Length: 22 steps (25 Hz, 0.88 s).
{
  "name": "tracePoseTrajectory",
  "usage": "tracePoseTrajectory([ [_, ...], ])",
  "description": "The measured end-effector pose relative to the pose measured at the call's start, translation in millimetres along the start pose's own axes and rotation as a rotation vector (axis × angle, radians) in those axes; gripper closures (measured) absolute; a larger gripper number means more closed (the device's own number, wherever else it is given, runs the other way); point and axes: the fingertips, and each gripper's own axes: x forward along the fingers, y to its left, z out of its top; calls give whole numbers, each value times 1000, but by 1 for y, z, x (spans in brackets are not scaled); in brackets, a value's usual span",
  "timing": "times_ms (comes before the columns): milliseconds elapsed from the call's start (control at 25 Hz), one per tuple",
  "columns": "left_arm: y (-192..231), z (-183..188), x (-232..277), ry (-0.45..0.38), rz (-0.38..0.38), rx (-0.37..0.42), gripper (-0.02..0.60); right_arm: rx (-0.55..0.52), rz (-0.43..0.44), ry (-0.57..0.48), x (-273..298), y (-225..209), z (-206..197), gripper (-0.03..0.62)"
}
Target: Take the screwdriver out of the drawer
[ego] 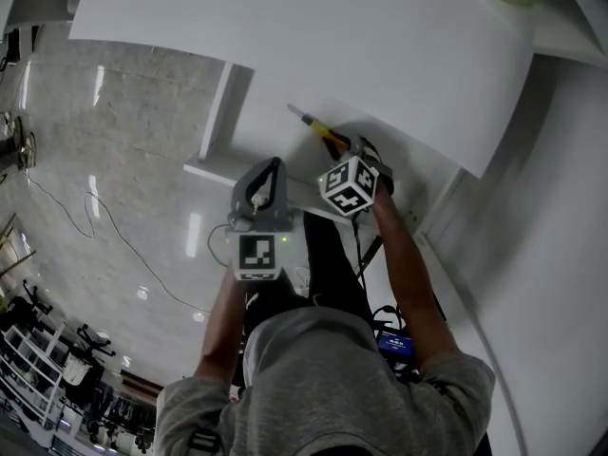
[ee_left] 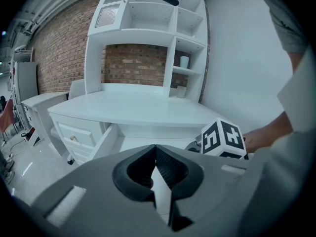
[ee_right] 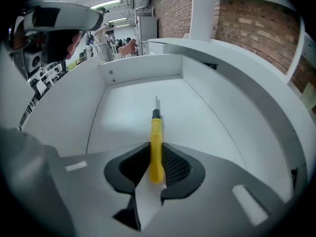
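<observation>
right gripper (ee_right: 157,157) is clamping the yellow handle of the one screwdriver (ee_right: 156,127), its tip pointing ahead of the jaws over the floor of the one open drawer (ee_right: 129,72). left gripper (ee_left: 156,158) is hovering alongside, jaws pressed together, empty.

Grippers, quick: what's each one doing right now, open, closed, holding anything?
Left gripper: jaws closed, empty.
Right gripper: jaws closed on the yellow screwdriver, by its handle.
</observation>
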Motion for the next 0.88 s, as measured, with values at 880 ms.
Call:
tracePoseTrajectory([
  [880, -8, 46, -40, -83, 14, 75, 571, -16, -81, -131, -86, 0, 40, 517],
])
